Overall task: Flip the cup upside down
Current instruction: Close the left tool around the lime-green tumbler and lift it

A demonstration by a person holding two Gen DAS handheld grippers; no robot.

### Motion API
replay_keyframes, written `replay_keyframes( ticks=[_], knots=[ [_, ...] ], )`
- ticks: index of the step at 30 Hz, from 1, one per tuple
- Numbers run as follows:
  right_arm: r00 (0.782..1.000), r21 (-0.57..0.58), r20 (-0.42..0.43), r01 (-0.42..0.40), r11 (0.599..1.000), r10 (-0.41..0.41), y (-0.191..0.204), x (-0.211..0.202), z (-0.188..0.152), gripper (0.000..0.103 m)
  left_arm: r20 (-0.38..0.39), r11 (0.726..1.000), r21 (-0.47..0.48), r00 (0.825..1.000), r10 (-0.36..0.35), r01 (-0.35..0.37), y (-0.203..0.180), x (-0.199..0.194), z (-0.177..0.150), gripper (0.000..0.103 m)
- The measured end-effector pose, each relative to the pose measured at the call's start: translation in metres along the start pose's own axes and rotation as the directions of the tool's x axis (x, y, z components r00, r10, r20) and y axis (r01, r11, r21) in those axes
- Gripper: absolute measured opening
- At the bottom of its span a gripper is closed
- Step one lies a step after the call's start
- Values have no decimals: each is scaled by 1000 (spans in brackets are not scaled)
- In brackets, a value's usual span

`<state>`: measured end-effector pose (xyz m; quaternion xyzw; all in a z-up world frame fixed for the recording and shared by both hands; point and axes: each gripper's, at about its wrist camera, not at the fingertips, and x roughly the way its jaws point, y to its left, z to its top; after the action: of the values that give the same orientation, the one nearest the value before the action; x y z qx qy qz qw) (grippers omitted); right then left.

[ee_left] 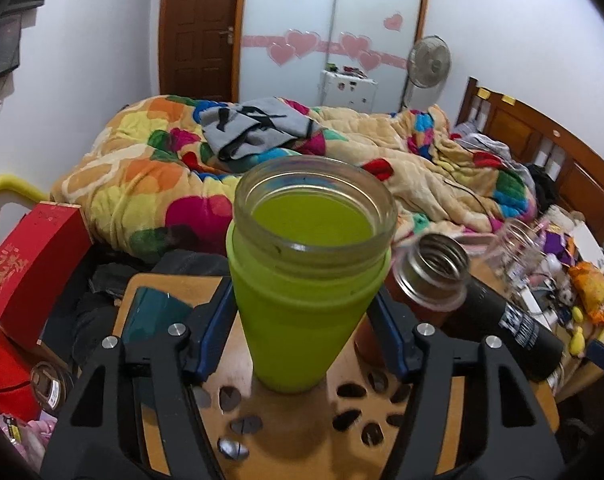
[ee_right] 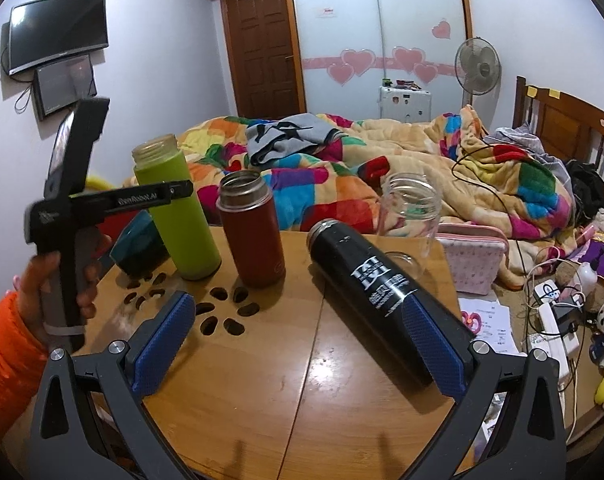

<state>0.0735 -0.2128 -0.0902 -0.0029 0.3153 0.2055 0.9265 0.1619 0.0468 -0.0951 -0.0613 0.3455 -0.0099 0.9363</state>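
Even, cool indoor light; overhead glare on the surface (ee_right: 322, 364) between the right jaws. Soft shadows beneath them. Strong fisheye bending, black corners; slight motion blur rightward.

A lived-in bedroom: unmade bed (ee_right: 382, 168) beyond the claw, wardrobe (ee_right: 378, 32), fan (ee_right: 478, 66), wall TV (ee_right: 58, 32).

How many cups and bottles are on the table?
4: green cup at the left, red bottle beside it, black bottle tilted at the right, clear jar behind. Others may be hidden.
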Motion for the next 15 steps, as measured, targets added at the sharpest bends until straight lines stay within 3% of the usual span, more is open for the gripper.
replay_keyframes(
  ticks=[9, 15],
  knots=[
    [995, -42, 11, -97, 994, 98, 20, 6, -19, 103, -94, 985, 50, 983, -160, 165, -22, -48, -35, 63],
    [984, -112, 2, -176, 978, 177, 32, 2, -35, 103, -158, 953, 33, 943, -291, 300, -45, -71, -54, 63]
  ],
)
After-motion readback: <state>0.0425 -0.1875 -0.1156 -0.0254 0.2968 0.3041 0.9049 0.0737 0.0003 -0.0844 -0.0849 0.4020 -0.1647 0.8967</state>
